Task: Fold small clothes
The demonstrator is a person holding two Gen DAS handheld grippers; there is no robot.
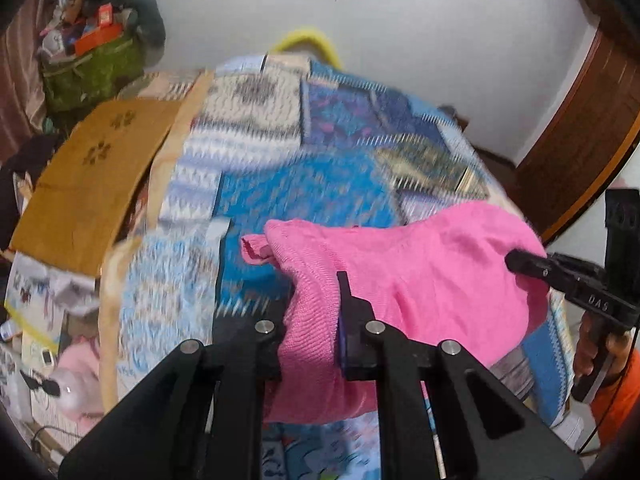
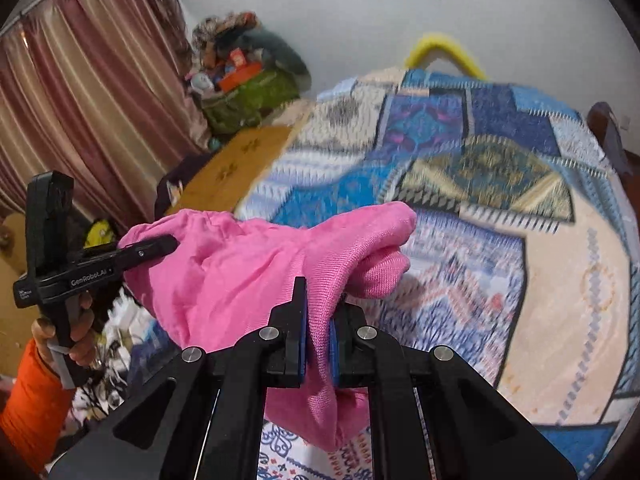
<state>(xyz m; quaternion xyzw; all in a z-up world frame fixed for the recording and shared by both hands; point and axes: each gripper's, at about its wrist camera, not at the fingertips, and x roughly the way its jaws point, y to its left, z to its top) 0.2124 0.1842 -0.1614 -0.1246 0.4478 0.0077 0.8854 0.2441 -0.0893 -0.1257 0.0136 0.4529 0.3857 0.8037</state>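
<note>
A small pink knit garment (image 1: 420, 272) hangs stretched between my two grippers above a bed with a blue patchwork quilt (image 1: 320, 184). My left gripper (image 1: 312, 320) is shut on one edge of the garment. It also shows in the right wrist view (image 2: 168, 246), clamped on the garment's left side. My right gripper (image 2: 318, 320) is shut on the other edge of the pink garment (image 2: 248, 272); it also shows in the left wrist view (image 1: 516, 260). Both views are blurred by motion.
The quilt (image 2: 460, 184) covers the whole bed. A brown cardboard sheet (image 1: 88, 184) lies at the bed's left side. A green bag piled with clutter (image 1: 96, 64) stands by the wall. A curtain (image 2: 80, 100) hangs left, a wooden door (image 1: 580, 120) right.
</note>
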